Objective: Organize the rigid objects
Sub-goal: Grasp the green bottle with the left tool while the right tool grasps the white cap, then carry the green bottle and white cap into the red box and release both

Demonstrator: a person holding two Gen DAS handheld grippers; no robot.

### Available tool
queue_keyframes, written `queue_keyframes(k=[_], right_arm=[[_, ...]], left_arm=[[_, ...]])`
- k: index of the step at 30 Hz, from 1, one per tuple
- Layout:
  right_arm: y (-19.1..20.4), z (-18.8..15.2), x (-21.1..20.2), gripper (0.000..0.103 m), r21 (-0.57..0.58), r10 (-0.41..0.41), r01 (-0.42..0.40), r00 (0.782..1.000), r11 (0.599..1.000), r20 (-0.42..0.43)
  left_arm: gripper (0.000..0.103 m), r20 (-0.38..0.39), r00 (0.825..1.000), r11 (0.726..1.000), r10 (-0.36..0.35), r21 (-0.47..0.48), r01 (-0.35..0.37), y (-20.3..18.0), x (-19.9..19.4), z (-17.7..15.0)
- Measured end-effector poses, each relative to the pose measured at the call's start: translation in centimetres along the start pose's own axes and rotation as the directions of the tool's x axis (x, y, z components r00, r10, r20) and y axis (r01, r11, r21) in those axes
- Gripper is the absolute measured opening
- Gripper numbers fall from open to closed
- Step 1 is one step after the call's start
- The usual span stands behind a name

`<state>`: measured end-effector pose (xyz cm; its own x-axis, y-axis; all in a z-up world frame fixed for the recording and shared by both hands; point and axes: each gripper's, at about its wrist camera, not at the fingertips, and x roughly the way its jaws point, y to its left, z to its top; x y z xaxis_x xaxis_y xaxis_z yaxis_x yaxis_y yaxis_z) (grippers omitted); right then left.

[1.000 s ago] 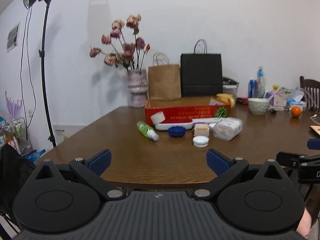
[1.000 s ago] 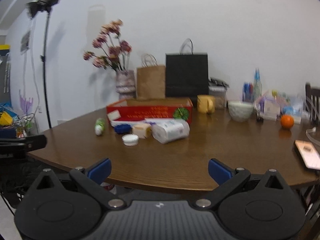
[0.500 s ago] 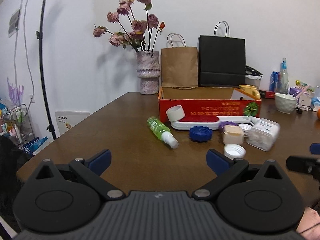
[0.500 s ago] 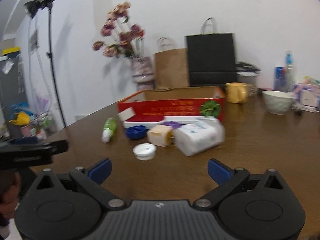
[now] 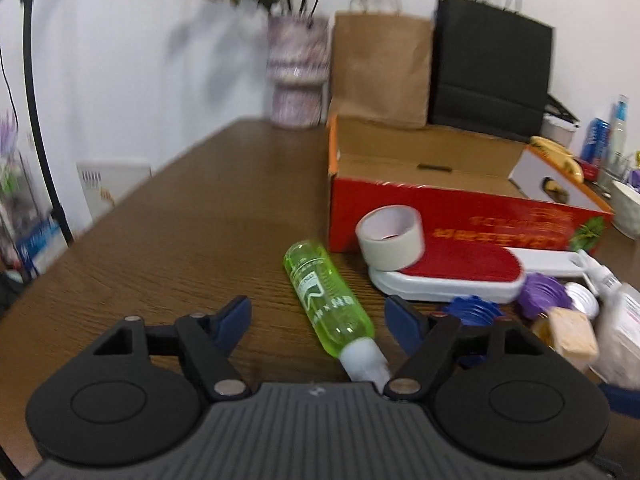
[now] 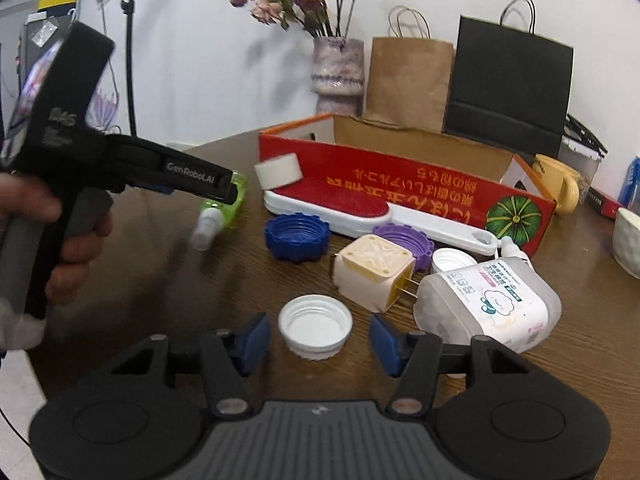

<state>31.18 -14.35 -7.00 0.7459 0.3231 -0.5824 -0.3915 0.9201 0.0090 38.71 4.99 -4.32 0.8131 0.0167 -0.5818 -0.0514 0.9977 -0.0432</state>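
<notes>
Blue-padded left gripper (image 5: 318, 318) spread wide, straddling green bottle (image 5: 328, 292) lying on its side on wooden table (image 5: 180, 248), white cap end pointing back toward the tool; pads not touching it. Right gripper (image 6: 319, 338) likewise spread, with white lid (image 6: 316, 330) sitting open side up between the fingertips, clear of both pads. Just beyond that lid: cream plug adapter (image 6: 374, 276) with prongs toward frosted wipes container (image 6: 486, 306) lying on its side at right. Behind the adapter, purple cap (image 6: 412, 240) and a second white cap (image 6: 454, 260); to the left, blue cap (image 6: 297, 236). Farther back, white-and-red lint brush (image 6: 352, 210) lying flat along the front of open red cardboard box (image 6: 400, 184), with tape roll (image 5: 391, 237) propped on the brush's left end. Behind the box, against the wall: flower vase (image 6: 338, 76), brown paper bag (image 6: 408, 80), black paper bag (image 6: 510, 84). Yellow mug (image 6: 560, 188) right of the box.
</notes>
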Motion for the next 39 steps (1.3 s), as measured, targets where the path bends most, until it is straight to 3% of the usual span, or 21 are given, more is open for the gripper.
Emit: queue_keyframes(k=[4,5,6,8,15,21,26,32,39], right_arm=[[-0.9,0.2,1.1,0.040,0.020,0.010,-0.009,1.000,1.000,-0.012],[-1.0,0.3,1.2,0.040,0.025,0.013,-0.013,1.000,1.000,-0.012],[-1.2,0.4,1.3,0.040,0.029,0.013,-0.012,1.000,1.000,-0.015],[-1.3,0.5,1.3,0.040,0.034,0.017,-0.016,1.000,0.999,-0.008],[-1.4,-0.2,-2.4,0.040,0.060,0.016,-0.021,0.997,0.998,0.072],[-2.2,-1.5,-7.6,0.040,0.075,-0.020,0.007,0.985,0.997,0.172],[-2.4,-2.4,-12.1,0.040,0.085,-0.051,0.032,0.970,0.996,0.238],[-1.3,-4.3,-17.6,0.040,0.073,-0.042,0.019,0.943,0.997,0.331],[-0.5,-5.8,-22.1,0.040,0.052,-0.060,0.044,0.925,0.998,0.375]], left_arm=[[0.066,-0.033,0.999,0.999,-0.006,-0.045,0.005,1.1,2.1,0.7],[0.058,-0.045,0.999,0.999,-0.024,-0.046,0.022,1.2,2.5,0.8],[0.042,-0.056,0.998,0.998,-0.041,-0.053,0.038,1.3,2.8,0.8],[0.032,-0.058,0.998,0.999,-0.010,-0.053,0.007,1.3,2.9,0.8],[0.031,-0.038,0.999,1.000,0.013,-0.013,-0.013,0.8,0.5,-0.9],[0.031,0.051,0.998,0.999,0.036,0.003,-0.036,0.2,-6.6,-3.5],[0.031,0.182,0.982,0.998,0.056,-0.002,-0.056,-0.7,-14.7,-5.1],[0.031,0.272,0.961,0.999,0.043,-0.032,-0.035,-1.3,-22.6,-6.5],[0.031,0.345,0.939,1.000,-0.002,-0.009,0.005,-1.9,-27.9,-8.3]])
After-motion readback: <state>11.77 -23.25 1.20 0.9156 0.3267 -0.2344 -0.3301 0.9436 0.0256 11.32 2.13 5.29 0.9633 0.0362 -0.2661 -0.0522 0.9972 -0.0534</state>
